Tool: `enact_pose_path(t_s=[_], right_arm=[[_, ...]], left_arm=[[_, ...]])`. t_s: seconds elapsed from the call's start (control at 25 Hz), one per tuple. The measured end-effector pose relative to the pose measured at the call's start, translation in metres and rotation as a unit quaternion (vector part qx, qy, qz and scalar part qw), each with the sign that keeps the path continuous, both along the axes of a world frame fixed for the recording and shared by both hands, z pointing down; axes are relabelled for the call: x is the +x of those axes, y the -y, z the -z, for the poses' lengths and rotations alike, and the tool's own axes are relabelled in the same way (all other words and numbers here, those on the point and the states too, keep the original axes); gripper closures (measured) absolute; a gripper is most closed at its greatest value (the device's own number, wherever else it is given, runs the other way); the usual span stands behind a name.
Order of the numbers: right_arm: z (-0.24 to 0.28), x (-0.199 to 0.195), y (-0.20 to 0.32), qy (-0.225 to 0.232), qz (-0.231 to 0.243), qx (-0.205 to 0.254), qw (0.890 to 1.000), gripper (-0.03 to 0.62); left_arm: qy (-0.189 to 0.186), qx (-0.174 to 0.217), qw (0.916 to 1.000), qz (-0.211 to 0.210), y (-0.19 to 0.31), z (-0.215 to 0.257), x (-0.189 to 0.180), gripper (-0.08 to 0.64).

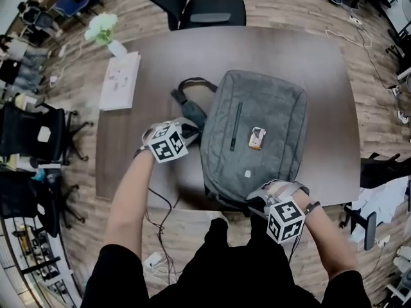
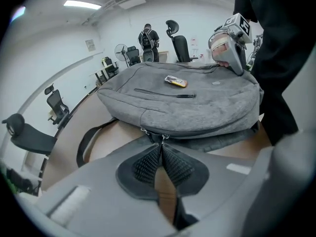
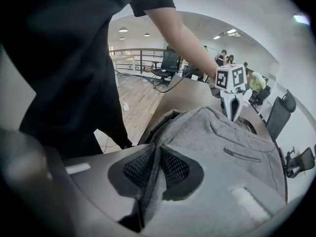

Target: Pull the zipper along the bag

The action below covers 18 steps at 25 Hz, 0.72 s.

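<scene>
The left tongs (image 2: 161, 147) are closed almost completely. Their ribbed pads meet at the tips on the small metal zipper pull (image 2: 162, 138), which hangs from the side seam of the grey bag (image 1: 257, 117); lower down, a sliver of brown bench (image 1: 160, 56) shows between the pads. The right tongs (image 3: 159, 152) are clenched on a fold of the bag's grey fabric at its near corner, and the cloth runs down between both pads. The bag lies flat in the middle of the bench with its front panel up, and a small yellow item (image 1: 257, 137) rests beside the front pocket zipper (image 1: 236, 126). A dark strap (image 1: 192, 82) loops out from its far left corner. The left forearm (image 1: 128, 191) is bare and reaches up from the lower left to the bag's left edge, its marker cube facing up. The right forearm (image 1: 331, 242) comes in from the lower right to the bag's near corner at the bench edge. From the head view the marker cubes and gripper bodies cover both sets of tips, and the bag's bulge hides the side zipper. In the left gripper view a second bit of metal sits just left of the pull, too small to identify. A sheet of paper (image 1: 120, 80) lies well apart on the left of the bench.
</scene>
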State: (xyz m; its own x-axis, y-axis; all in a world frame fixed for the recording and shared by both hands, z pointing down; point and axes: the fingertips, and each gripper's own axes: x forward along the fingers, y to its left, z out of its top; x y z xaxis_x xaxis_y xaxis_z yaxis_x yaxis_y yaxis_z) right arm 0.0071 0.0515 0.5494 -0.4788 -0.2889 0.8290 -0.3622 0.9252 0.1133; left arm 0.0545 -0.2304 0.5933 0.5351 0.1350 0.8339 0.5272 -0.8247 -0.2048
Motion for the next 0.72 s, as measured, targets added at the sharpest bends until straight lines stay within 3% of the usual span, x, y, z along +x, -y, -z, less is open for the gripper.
enact_pose_path(t_s=[0.24,0.36,0.48,0.6,0.72], right_arm=[[-0.003,0.002,-0.001,0.001,0.011,0.003,1.0,0.548],[-0.001,0.005,0.0,0.026,-0.009,0.011,1.0,0.526],[0.01,0.01,0.003,0.082,-0.062,0.019,0.995,0.501],[0.038,0.024,0.014,0.167,-0.139,0.038,0.975,0.472],[0.07,0.042,0.031,0.237,-0.211,0.071,0.946,0.472]], left_arm=[[-0.014,0.03,0.999,0.031,0.014,-0.004,0.024,0.514],[-0.03,0.015,0.9965,0.077,0.009,-0.004,0.02,0.525],[-0.056,-0.016,0.9907,0.123,0.003,-0.004,0.008,0.528],[-0.076,-0.032,0.9823,0.168,-0.003,-0.003,-0.011,0.507],[-0.113,-0.07,0.9632,0.234,-0.011,0.005,-0.035,0.473]])
